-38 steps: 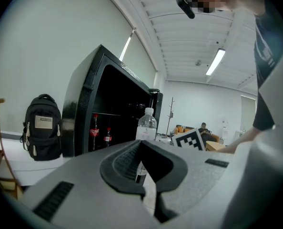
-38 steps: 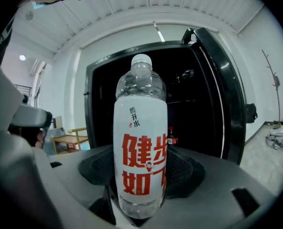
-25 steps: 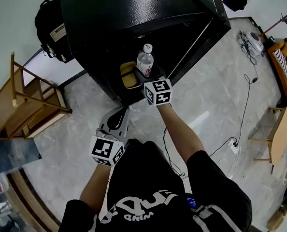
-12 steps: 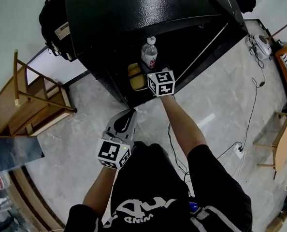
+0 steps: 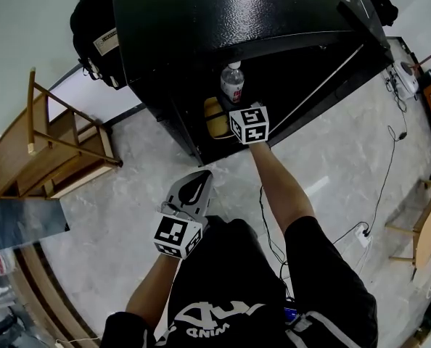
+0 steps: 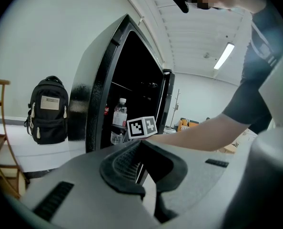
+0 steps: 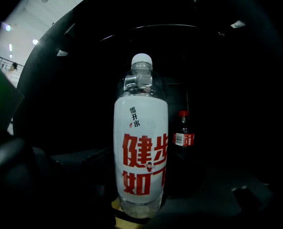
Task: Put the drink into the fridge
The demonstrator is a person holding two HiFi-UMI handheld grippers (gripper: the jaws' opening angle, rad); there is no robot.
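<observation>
A clear water bottle (image 5: 232, 85) with a white label, red print and a white cap stands upright in the open black fridge (image 5: 223, 13). My right gripper (image 5: 234, 104) reaches into the fridge and is shut on the bottle (image 7: 140, 147) low down; its dark jaws flank the base. A small cola bottle (image 7: 183, 137) stands behind it, deeper inside. A yellowish thing (image 5: 214, 118) lies under the bottle. My left gripper (image 5: 197, 180) hangs by my torso, shut and holding nothing. From the left gripper (image 6: 144, 194) view the bottle (image 6: 118, 120) shows inside the fridge (image 6: 91, 104).
A black backpack (image 5: 96, 31) leans against the wall left of the fridge. A wooden chair (image 5: 48, 151) stands at the left. The fridge door (image 5: 360, 20) swings open to the right. Cables (image 5: 390, 165) trail over the marble floor at the right.
My right gripper has carried the bottle a little deeper into the fridge. The left gripper has kept its place by my torso.
</observation>
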